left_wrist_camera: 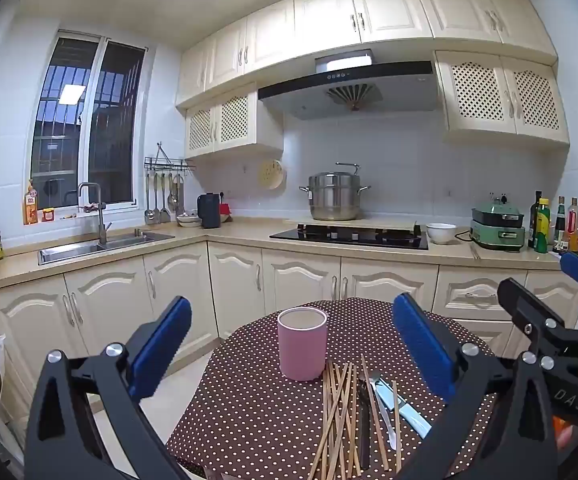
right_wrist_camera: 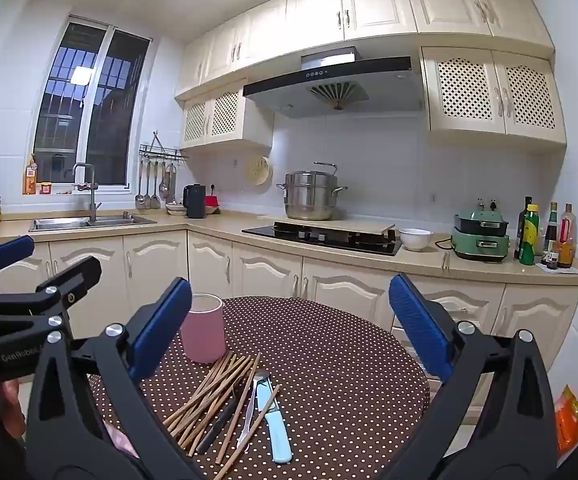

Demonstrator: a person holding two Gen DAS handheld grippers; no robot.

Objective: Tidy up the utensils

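Wooden chopsticks (left_wrist_camera: pixel 339 412), a loose heap on the polka-dot tabletop (right_wrist_camera: pixel 329 344), lie just beside the pink cylindrical holder (left_wrist_camera: pixel 301 343), likely their destination. Left hand-held gripper (left_wrist_camera: pixel 293 344) hangs tipped slightly down, jaws wide, empty; right hand-held gripper (right_wrist_camera: pixel 289 326) level, equally wide, empty.

We see a home kitchen: cream cabinets (left_wrist_camera: pixel 297 276), a sink (left_wrist_camera: pixel 101 246) under a window (left_wrist_camera: pixel 89 128), a hob (left_wrist_camera: pixel 349 236) with steel pot (left_wrist_camera: pixel 335 196) beneath an extractor hood (left_wrist_camera: pixel 349 88).
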